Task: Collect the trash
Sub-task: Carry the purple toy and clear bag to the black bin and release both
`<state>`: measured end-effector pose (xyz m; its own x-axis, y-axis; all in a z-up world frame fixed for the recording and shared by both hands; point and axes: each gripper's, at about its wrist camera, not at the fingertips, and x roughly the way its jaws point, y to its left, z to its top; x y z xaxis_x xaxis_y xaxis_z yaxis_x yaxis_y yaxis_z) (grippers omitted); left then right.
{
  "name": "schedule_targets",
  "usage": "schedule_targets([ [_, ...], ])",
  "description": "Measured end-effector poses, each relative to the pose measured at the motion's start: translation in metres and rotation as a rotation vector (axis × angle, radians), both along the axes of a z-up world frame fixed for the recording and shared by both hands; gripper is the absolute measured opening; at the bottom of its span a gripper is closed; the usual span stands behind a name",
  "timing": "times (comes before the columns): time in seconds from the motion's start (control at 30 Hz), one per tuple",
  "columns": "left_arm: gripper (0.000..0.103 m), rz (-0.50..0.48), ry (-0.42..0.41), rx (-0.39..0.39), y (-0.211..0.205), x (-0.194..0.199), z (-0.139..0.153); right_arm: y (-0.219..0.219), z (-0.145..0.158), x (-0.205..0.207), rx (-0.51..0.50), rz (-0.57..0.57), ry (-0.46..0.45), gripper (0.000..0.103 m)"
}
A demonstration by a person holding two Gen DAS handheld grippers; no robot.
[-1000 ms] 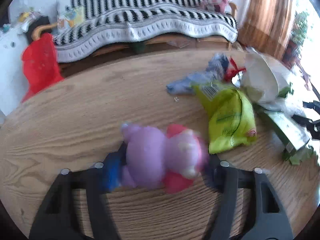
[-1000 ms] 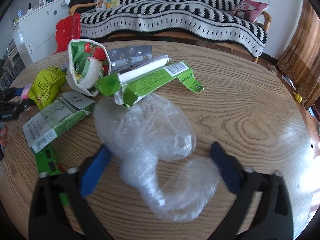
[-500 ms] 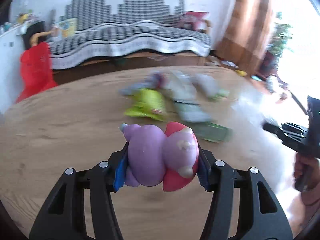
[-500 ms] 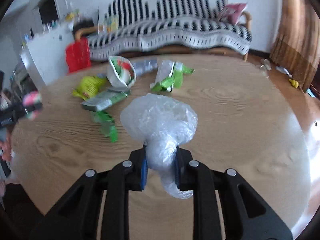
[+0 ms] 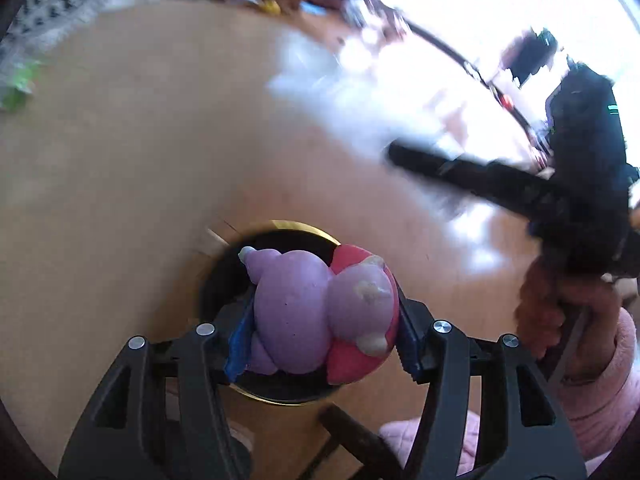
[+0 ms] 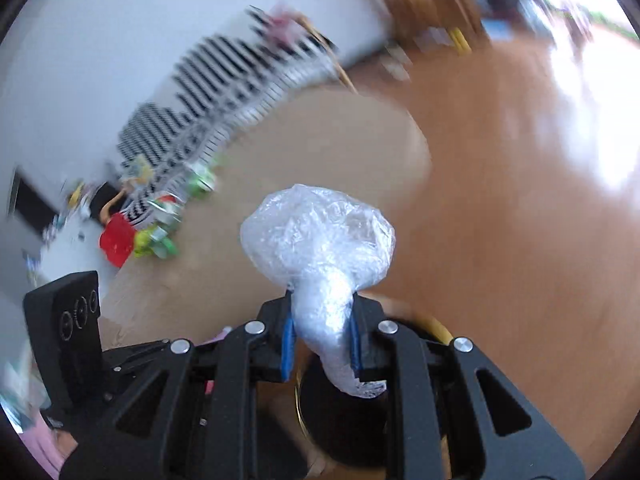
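My left gripper (image 5: pixel 320 340) is shut on a purple and pink soft toy (image 5: pixel 316 316) and holds it over a round black bin with a gold rim (image 5: pixel 224 276) below the table edge. My right gripper (image 6: pixel 320 340) is shut on a crumpled clear plastic bag (image 6: pixel 320 236) and holds it in the air; the same bin (image 6: pixel 344 424) shows dark beneath it. The right gripper (image 5: pixel 520 184) also shows as a dark blurred shape at the right of the left wrist view.
The round wooden table (image 5: pixel 140 140) lies beyond the bin. Green wrappers and other trash (image 6: pixel 160 236) sit far off on the table (image 6: pixel 320 148), near a red chair (image 6: pixel 116 240) and a striped sofa (image 6: pixel 224 76). The left gripper's body (image 6: pixel 68 320) is close on the left.
Both grippers swung away from the trash pile toward the near table edge, carrying the toy and the plastic bag. The black bin has come into view under both.
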<state>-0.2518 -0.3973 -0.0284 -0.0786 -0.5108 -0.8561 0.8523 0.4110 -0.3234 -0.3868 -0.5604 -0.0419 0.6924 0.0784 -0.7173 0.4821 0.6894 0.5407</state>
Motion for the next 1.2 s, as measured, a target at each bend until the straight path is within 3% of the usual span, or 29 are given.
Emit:
schedule_targets([
  [0.07, 0.058, -0.051, 0.052, 0.029, -0.005, -0.009, -0.036, 0.007, -0.049, -0.012, 0.106, -0.001, 0.092, 0.021],
  [0.13, 0.058, -0.041, 0.064, 0.118, -0.002, -0.006, -0.066, 0.016, -0.083, -0.021, 0.212, -0.003, 0.133, 0.021],
  [0.17, 0.058, -0.022, 0.084, 0.146, -0.003, -0.001, -0.072, 0.019, -0.093, -0.023, 0.24, -0.009, 0.143, 0.021],
  [0.2, 0.058, -0.014, 0.114, 0.123, -0.004, 0.004, -0.073, 0.019, -0.099, -0.024, 0.255, -0.016, 0.146, 0.021],
  [0.3, 0.058, -0.021, 0.049, 0.16, -0.008, 0.006, -0.08, 0.016, -0.104, -0.024, 0.283, -0.036, 0.144, 0.021],
  [0.4, 0.058, -0.018, 0.104, 0.178, -0.014, 0.009, -0.091, 0.013, -0.095, -0.02, 0.22, -0.024, 0.173, 0.021],
  [0.47, 0.058, -0.033, 0.086, 0.186, -0.021, 0.006, -0.093, 0.011, -0.095, -0.018, 0.205, -0.021, 0.184, 0.021],
  [0.7, 0.058, -0.044, 0.108, 0.183, -0.02, 0.001, -0.092, 0.006, -0.098, -0.015, 0.257, -0.031, 0.187, 0.021],
  [0.8, 0.065, -0.03, 0.086, 0.181, -0.018, 0.0, -0.089, 0.002, -0.097, -0.006, 0.268, -0.034, 0.177, 0.023],
  [0.87, 0.088, -0.01, 0.061, 0.191, -0.016, -0.004, -0.087, -0.001, -0.099, -0.006, 0.303, -0.044, 0.167, 0.046],
  [0.9, 0.097, 0.01, 0.054, 0.191, -0.014, -0.004, -0.087, -0.003, -0.1, -0.006, 0.317, -0.06, 0.17, 0.086],
  [0.93, 0.097, 0.025, 0.054, 0.186, -0.013, -0.003, -0.087, -0.006, -0.099, -0.009, 0.325, -0.098, 0.165, 0.095],
  [1.07, 0.097, 0.044, 0.053, 0.208, -0.005, 0.004, -0.089, -0.017, -0.098, -0.018, 0.323, -0.166, 0.189, 0.096],
  [1.2, 0.097, 0.043, 0.008, 0.202, -0.004, 0.004, -0.082, -0.022, -0.085, -0.024, 0.192, -0.239, 0.222, 0.096],
])
